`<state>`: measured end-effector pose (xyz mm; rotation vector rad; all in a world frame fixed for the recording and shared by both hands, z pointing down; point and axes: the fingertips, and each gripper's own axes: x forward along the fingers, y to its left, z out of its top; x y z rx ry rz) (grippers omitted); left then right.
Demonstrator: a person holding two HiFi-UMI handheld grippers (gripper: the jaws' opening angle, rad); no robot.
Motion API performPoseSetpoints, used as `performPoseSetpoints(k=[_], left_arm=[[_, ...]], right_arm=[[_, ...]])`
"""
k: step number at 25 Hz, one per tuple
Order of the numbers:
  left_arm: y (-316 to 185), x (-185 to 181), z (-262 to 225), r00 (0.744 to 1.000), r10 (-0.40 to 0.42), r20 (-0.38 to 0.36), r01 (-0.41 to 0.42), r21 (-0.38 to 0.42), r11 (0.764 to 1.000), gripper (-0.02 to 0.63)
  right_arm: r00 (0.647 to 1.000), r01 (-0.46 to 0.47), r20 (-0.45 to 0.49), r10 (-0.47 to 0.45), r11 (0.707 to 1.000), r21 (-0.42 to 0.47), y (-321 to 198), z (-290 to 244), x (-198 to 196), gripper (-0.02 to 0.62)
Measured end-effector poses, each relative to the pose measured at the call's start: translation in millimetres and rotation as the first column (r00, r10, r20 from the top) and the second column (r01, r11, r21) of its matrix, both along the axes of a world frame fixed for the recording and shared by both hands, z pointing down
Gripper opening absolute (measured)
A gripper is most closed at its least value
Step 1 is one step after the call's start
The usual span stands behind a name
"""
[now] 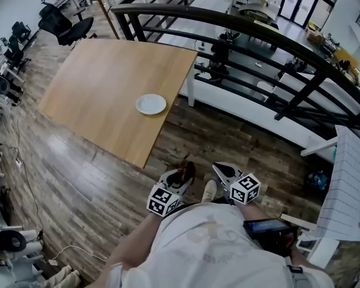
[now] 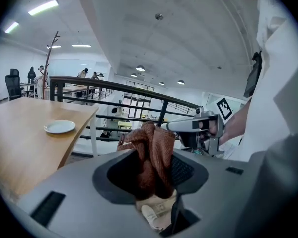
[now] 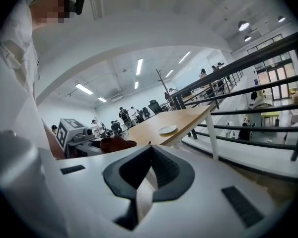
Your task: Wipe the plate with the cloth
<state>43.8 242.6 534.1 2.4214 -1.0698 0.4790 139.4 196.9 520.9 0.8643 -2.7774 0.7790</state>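
The left gripper's (image 1: 183,171) jaws clench the cloth (image 2: 155,148); the right gripper's (image 3: 149,151) are pressed together, empty. She should step closer and land the cloth flat on the plate (image 1: 150,104).

Person wearing a white shirt (image 1: 210,245). The left gripper (image 1: 183,173) and right gripper (image 1: 221,170) are pale grey, each bearing a cube of black-and-white square markers.

The room is bright. Long lights (image 2: 42,7) on the ceiling shine down, so shadows are soft. The floor (image 1: 66,161) has a pale shine. The cloth (image 2: 151,152) is dark in its folds. Both gripper views are round with black corners, and the straight rail (image 3: 248,61) looks bent. Far things look small and fuzzy.
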Motion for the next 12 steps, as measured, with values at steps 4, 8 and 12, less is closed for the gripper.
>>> performPoseSetpoints(k=[4, 8, 12], left_arm=[[-37.5, 3.1, -13.2, 0.998, -0.064, 0.026, 0.064, 0.024, 0.998, 0.17], [-59.4, 6.7, -20.8, 0.991, -0.127, 0.046, 0.126, 0.039, 0.991, 0.17], [-71.8, 10.0, -19.6, 0.985, -0.164, 0.058, 0.163, 0.031, 0.986, 0.17]], right_arm=[[0.999, 0.044, 0.009, -0.045, 0.999, 0.012, -34.1, -6.9, 7.0, 0.012], [0.995, 0.091, 0.027, -0.092, 0.996, 0.026, -59.9, -13.2, 11.3, 0.012], [0.993, 0.101, 0.058, -0.102, 0.995, 0.021, -77.8, -16.9, 15.6, 0.012]])
